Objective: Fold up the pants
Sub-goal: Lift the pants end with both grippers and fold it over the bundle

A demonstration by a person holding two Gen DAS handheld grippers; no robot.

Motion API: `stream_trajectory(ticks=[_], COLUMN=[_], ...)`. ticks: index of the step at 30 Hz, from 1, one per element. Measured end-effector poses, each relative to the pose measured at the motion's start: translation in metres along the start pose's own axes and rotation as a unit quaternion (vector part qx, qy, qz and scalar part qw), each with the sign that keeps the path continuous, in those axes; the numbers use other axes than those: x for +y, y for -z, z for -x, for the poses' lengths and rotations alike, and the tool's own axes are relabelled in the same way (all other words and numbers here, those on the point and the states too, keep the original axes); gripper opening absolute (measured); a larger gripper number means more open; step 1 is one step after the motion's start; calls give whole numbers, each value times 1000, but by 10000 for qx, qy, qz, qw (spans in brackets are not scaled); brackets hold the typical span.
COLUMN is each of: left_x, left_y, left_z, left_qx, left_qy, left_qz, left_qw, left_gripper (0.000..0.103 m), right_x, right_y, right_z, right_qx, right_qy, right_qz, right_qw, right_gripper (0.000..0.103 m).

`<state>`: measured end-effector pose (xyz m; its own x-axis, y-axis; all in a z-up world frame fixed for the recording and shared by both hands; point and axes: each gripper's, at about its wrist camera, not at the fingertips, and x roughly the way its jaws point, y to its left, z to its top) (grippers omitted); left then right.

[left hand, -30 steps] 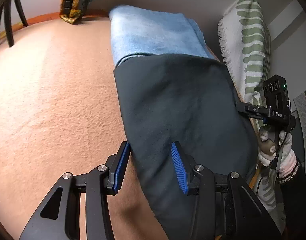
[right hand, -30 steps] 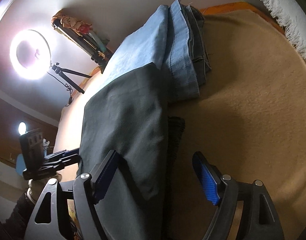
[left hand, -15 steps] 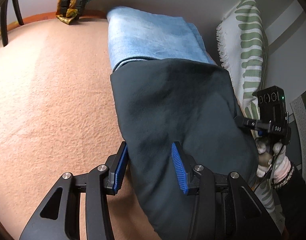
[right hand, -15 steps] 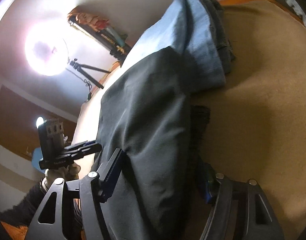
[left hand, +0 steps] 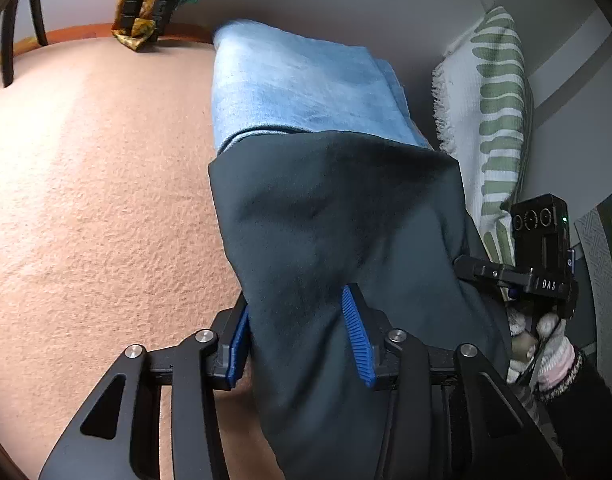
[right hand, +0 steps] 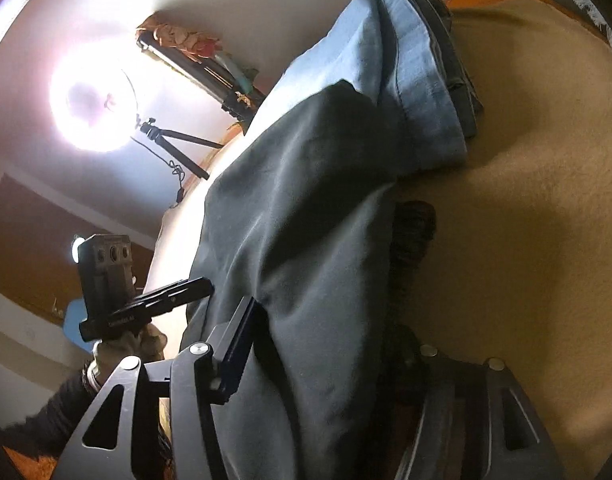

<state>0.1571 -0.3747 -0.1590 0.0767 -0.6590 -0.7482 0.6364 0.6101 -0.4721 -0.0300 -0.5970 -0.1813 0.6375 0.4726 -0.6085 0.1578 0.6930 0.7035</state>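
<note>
The dark grey pants (left hand: 338, 240) lie on the peach blanket, their far end overlapping a folded light blue pair (left hand: 302, 84). My left gripper (left hand: 298, 340) straddles the near left edge of the dark pants; its blue pads stand apart with cloth between them. My right gripper (right hand: 326, 356) is at the near right edge of the dark pants (right hand: 306, 232); cloth drapes over it and hides its right finger. The right gripper's body also shows in the left wrist view (left hand: 542, 256).
A green-striped white pillow (left hand: 494, 112) lies along the right wall. A tripod (right hand: 174, 140) and a bright ring light (right hand: 90, 100) stand at the far edge. The peach blanket (left hand: 86, 200) spreads to the left.
Both grippers have pushed forward onto the near end of the dark pants. The cloth has bunched and lifted, and now covers the right gripper's right finger.
</note>
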Motion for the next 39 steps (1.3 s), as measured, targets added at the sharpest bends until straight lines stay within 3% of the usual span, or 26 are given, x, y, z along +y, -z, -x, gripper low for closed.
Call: stream_trajectory(ticks=[2, 5, 16, 21, 29, 39], left_x=[0, -4, -40, -46, -63, -69], left_y=[0, 2, -1, -15, -68, -143], left_z=[-1, 2, 43, 60, 89, 92], left_qx=[0, -134, -655, -849, -1279, -1671], left_qy=[-14, 5, 88, 253, 227, 55], left_qz=[82, 104, -478, -490, -803, -931], left_qw=[10000, 9999, 9967, 9949, 9883, 9815], left_gripper=[20, 12, 8, 8, 8, 8], right_x=[7, 17, 78, 101, 127, 132], right_y=[0, 1, 2, -5, -50, -141], right_z=[-3, 2, 32, 52, 76, 71], right_qx=[19, -88, -484, -691, -1132, -1489], right_qy=[212, 231, 526, 580, 550, 721], right_qz=[131, 133, 673, 860, 1101, 1237], right_qw=[9997, 9996, 9952, 9922, 9859, 9784], right_gripper=[45, 34, 27, 26, 26, 25])
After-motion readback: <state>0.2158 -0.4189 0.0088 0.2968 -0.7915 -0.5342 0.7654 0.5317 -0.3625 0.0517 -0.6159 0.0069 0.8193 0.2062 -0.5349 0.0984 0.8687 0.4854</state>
